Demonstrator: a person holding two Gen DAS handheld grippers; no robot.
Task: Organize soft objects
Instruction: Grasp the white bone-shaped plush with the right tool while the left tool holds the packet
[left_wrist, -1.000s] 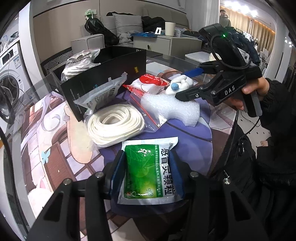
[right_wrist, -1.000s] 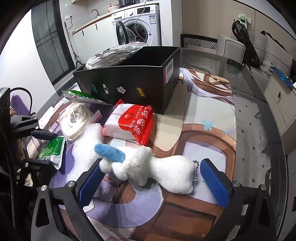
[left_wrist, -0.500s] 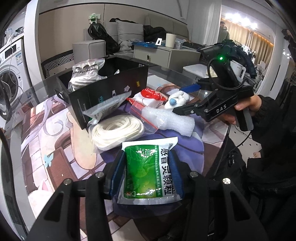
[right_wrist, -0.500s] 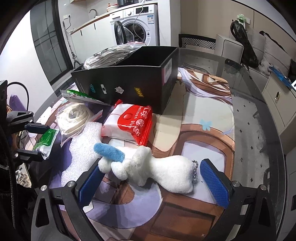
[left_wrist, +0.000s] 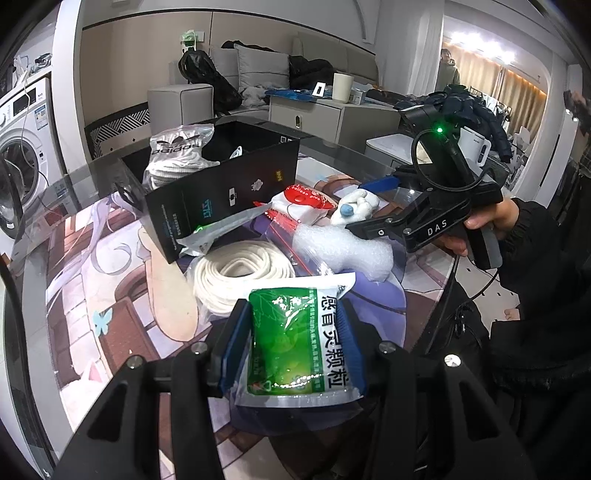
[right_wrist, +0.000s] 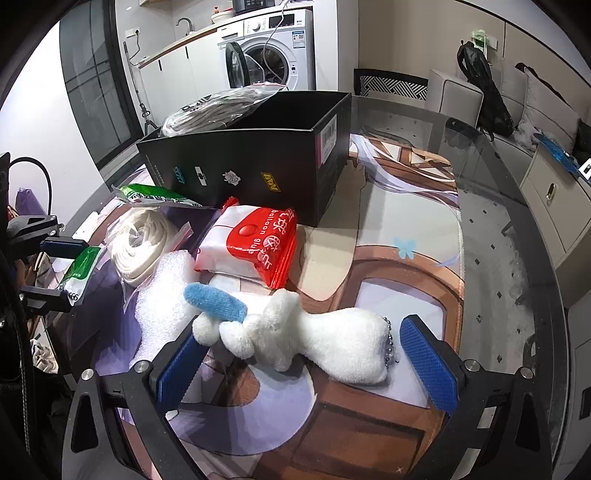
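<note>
My left gripper (left_wrist: 295, 343) is shut on a green and white sachet (left_wrist: 295, 332), held just above the table's near edge; in the right wrist view the same sachet (right_wrist: 79, 267) shows at the far left. A white plush toy (right_wrist: 325, 339) with a blue part lies on the printed mat. My right gripper (right_wrist: 303, 369) is open, its blue pads (right_wrist: 428, 365) on either side of the toy and apart from it. An open black box (left_wrist: 221, 184) stands behind, with a bagged grey-white cloth (left_wrist: 177, 155) sticking out of it.
In front of the box lie a bagged white rope coil (left_wrist: 243, 273), a white foam sheet (left_wrist: 343, 247), a red and white packet (right_wrist: 258, 240) and a second green sachet (right_wrist: 159, 195). A person's hand (left_wrist: 487, 218) holds the right gripper. The glass table's edge (right_wrist: 517, 229) curves at the right.
The left gripper has lifted slightly and tipped upward with the green sachet still in it. The right gripper and the plush toy have not moved.
</note>
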